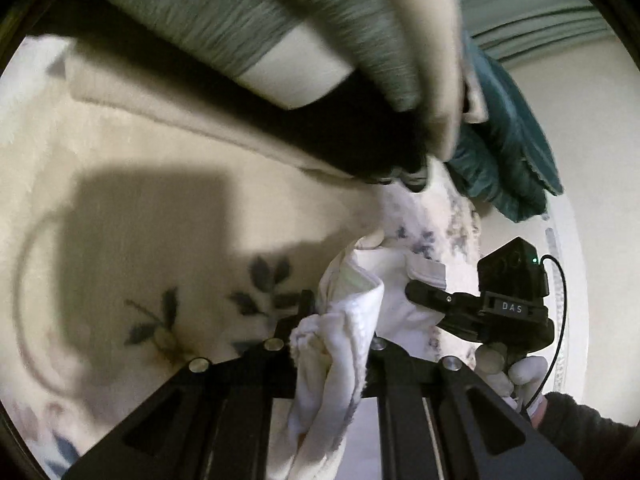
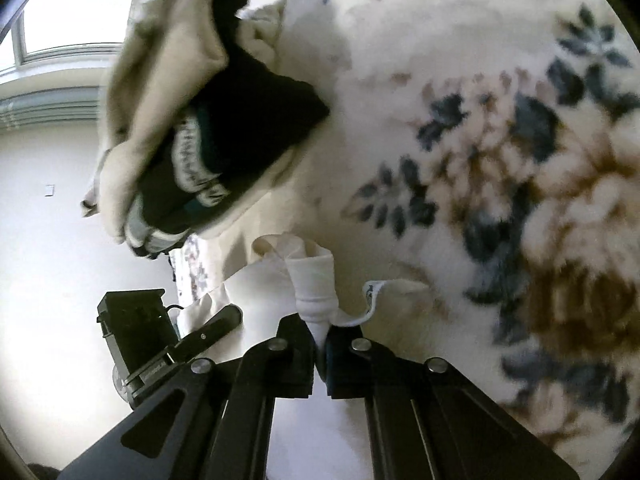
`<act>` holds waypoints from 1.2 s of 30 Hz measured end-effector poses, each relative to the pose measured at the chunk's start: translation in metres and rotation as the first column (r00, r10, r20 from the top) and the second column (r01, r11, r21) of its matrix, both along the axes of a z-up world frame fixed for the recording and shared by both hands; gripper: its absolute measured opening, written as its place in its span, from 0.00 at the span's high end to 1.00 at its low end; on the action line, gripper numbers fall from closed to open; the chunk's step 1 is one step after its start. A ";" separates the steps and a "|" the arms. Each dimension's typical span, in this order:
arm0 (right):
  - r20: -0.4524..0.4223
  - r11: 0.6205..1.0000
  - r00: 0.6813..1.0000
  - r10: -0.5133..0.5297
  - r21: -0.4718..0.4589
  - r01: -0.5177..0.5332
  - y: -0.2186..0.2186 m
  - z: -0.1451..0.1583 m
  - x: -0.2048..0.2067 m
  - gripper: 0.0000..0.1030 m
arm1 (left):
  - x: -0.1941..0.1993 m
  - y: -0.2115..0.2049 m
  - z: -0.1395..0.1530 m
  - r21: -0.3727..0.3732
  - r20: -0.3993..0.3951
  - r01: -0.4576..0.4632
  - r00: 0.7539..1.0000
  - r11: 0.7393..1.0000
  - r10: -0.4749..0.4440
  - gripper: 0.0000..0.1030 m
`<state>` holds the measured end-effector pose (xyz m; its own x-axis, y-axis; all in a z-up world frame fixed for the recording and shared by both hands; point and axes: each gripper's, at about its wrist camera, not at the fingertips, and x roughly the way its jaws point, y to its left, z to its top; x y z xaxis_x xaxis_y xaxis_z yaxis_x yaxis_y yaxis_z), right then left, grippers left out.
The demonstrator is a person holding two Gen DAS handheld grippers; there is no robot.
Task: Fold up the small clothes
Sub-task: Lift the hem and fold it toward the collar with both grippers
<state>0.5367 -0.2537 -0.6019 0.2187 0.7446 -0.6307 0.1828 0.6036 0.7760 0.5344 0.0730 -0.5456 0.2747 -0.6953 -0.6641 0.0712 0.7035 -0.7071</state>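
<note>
White garment (image 1: 344, 344), small and soft, bunched between both grippers above a cream floral blanket (image 1: 120, 216). Left gripper (image 1: 332, 344) clenched on one bunched edge, cloth spilling thick between the black fingers (image 1: 280, 336) and down over the mount. Right gripper (image 2: 319, 334) likewise clamped on the same white garment (image 2: 312, 280), a twisted roll of fabric pinched tight between its two fingers (image 2: 294, 332), with a narrow hem or tag strip (image 2: 372, 300) curling off to the side. Between the two grips, slack and crumpled, not spread flat.

Seen from the left wrist: right gripper (image 1: 436, 300) just beside the cloth, lettering "DAS" on its body, a small green light on the camera block (image 1: 516, 268), a black cable (image 1: 560, 320) looping behind, held by a white-gloved hand (image 1: 516, 376) with a dark sleeve. From the right wrist: left gripper (image 2: 216, 326) low at the left, one black finger lying against the white fabric.

Stack of folded clothes (image 1: 280, 40) near the top of the left view, blurred: grey heathered knit, cream and black layers, teal fabric (image 1: 508, 148) just beside. Same stack (image 2: 208, 120) in the right view, black piece with a patterned band wrapped in cream cloth, resting on the blanket (image 2: 480, 120) with its blue and brown flower print. Window (image 2: 72, 12) and pale wall (image 2: 52, 240) beyond.
</note>
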 end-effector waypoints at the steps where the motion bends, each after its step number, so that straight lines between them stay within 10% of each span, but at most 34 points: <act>1: 0.009 1.000 1.000 -0.001 0.007 0.001 -0.002 0.005 -0.004 0.97 | -0.004 0.001 0.006 -0.002 0.010 0.002 1.000 1.000 -0.001 0.93; 11: 0.114 0.996 0.993 -0.007 0.094 -0.004 -0.001 0.078 -0.075 0.97 | -0.089 0.008 0.074 -0.025 0.073 0.022 0.997 0.999 -0.020 0.89; 16: 0.113 0.995 0.991 0.068 0.067 -0.076 0.006 0.099 -0.144 0.95 | -0.172 0.022 0.093 0.030 0.047 0.011 0.999 0.999 -0.013 0.37; 21: -0.007 0.977 0.978 0.209 0.035 -0.209 0.007 0.088 -0.231 0.50 | -0.265 0.058 0.074 0.106 -0.101 -0.049 0.993 0.993 0.060 0.36; 25: -0.096 0.956 0.951 0.294 0.034 -0.292 0.007 0.075 -0.293 0.50 | -0.299 0.080 0.053 0.127 -0.206 -0.120 0.968 0.985 0.144 0.36; 36: -0.306 0.988 0.940 -0.151 -0.010 0.156 -0.043 0.009 -0.323 0.49 | -0.242 0.042 0.002 0.115 -0.289 -0.186 0.933 0.976 0.212 0.36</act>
